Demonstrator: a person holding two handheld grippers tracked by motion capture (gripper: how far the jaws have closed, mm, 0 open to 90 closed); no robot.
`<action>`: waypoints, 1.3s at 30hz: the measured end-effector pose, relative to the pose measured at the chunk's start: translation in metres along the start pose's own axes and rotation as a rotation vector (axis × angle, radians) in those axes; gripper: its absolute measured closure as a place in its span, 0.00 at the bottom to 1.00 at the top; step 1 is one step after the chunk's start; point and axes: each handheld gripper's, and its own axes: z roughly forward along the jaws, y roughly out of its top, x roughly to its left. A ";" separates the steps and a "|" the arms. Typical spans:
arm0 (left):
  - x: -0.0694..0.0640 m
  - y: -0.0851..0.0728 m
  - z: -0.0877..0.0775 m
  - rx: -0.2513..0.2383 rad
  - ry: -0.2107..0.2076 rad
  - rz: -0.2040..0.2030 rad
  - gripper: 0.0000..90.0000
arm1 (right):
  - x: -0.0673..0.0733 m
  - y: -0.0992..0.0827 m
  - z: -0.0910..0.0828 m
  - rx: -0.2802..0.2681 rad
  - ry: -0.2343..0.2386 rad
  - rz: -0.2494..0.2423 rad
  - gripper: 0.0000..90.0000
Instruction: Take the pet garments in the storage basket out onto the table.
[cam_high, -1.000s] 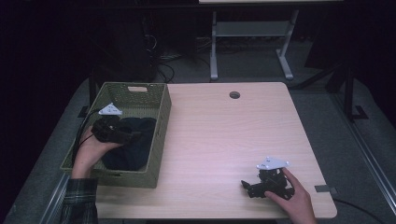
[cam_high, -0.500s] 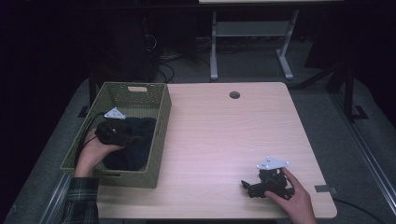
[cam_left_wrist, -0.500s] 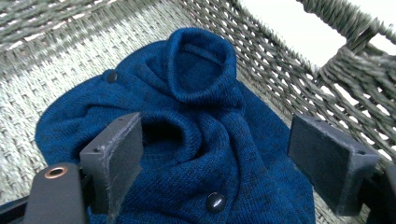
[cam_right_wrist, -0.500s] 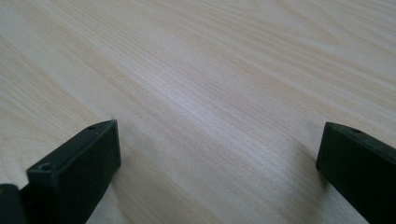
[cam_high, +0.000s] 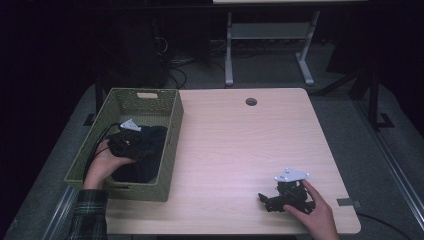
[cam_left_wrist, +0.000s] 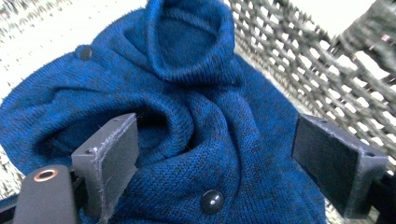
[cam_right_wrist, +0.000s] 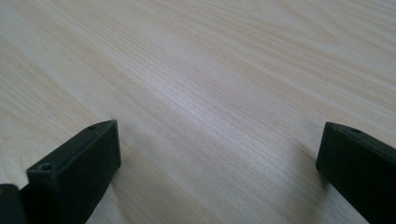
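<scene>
A dark blue knit cardigan (cam_high: 146, 152) lies crumpled in the green woven basket (cam_high: 173, 125) at the table's left. In the left gripper view its folds (cam_left_wrist: 187, 60) and a dark button (cam_left_wrist: 211, 201) are close up. My left gripper (cam_high: 134, 144) is down inside the basket, right over the cardigan. Its jaws have just been opening and stand wide (cam_left_wrist: 217, 140), with a bulge of knit between them and no pinch on it. My right gripper (cam_high: 263, 201) rests on the table near the front right, open (cam_right_wrist: 219, 135), with bare wood between its jaws.
The basket's woven wall (cam_left_wrist: 303, 56) stands close on the right in the left gripper view. The light wooden table (cam_high: 240, 145) has a round cable hole (cam_high: 251, 101) at the back. A desk frame (cam_high: 270, 35) stands on the floor behind.
My left hand has sunk lower into the basket onto the cardigan. The right hand and its gripper have stayed where they were.
</scene>
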 end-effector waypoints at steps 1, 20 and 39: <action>0.000 0.000 0.002 0.010 0.003 0.006 0.16 | 0.000 0.000 0.000 0.000 0.000 0.000 0.00; -0.006 -0.005 0.023 0.132 0.044 0.020 0.16 | 0.000 0.000 0.000 0.000 0.000 0.000 0.00; 0.001 -0.006 0.016 0.168 -0.013 -0.088 0.73 | 0.000 0.000 0.000 0.000 0.000 0.000 0.00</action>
